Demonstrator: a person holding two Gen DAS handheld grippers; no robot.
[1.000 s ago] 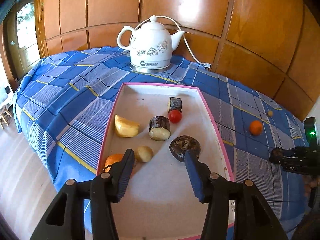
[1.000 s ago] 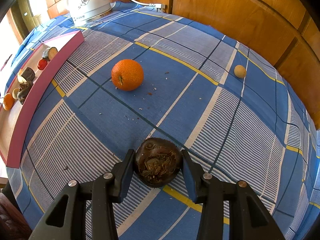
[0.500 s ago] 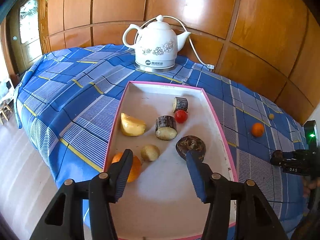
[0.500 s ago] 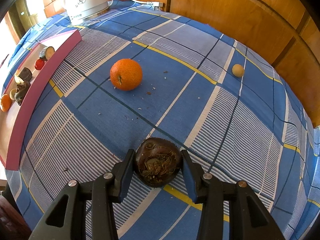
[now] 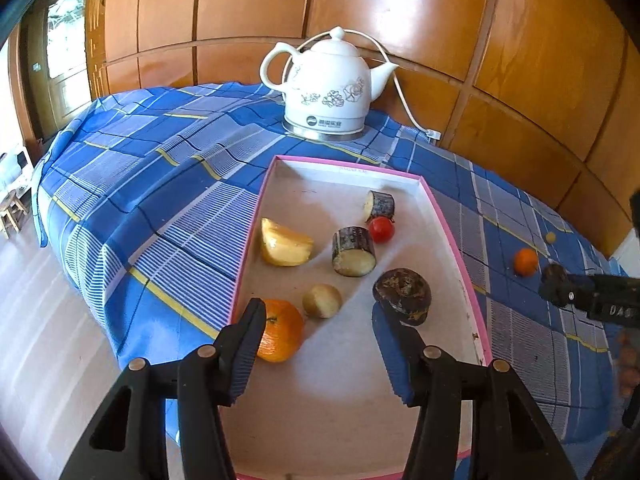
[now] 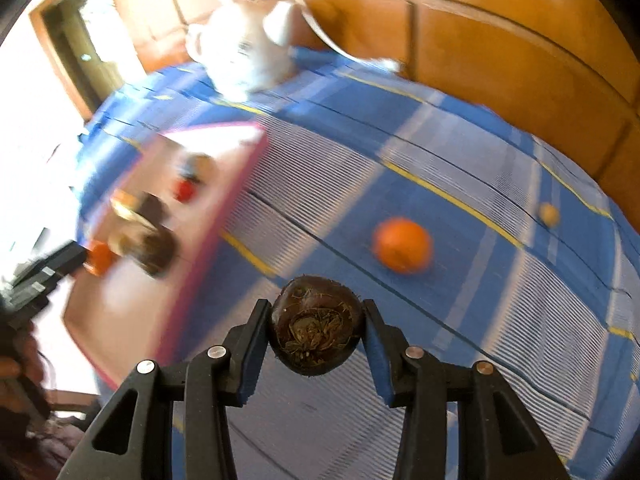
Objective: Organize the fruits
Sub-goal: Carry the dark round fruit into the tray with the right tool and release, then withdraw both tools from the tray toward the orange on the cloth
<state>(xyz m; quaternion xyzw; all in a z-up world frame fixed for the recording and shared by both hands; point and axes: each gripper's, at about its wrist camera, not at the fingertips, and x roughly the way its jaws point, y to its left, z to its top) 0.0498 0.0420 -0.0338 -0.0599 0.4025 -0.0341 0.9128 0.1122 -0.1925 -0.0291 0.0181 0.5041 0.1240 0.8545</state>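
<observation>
The right wrist view is smeared: the tray (image 6: pixel 240 184) and kettle (image 6: pixel 244 56) are blurs. The left gripper (image 5: pixel 320 344) hangs apart and empty over the tray, hiding part of an orange (image 5: pixel 280 334). The right gripper (image 6: pixel 316 344) clamps a dark brown fruit (image 6: pixel 316 326) above the tablecloth (image 6: pixel 520 300).

Right-wrist view motion-blurred: tray (image 6: pixel 224 208) contents smeared, kettle (image 6: pixel 248 56) soft, small yellowish fruit (image 6: pixel 549 213) too small to identify; in left view orange (image 5: pixel 280 335) partly behind left finger, right gripper (image 5: pixel 554 280) cut by frame edge.
</observation>
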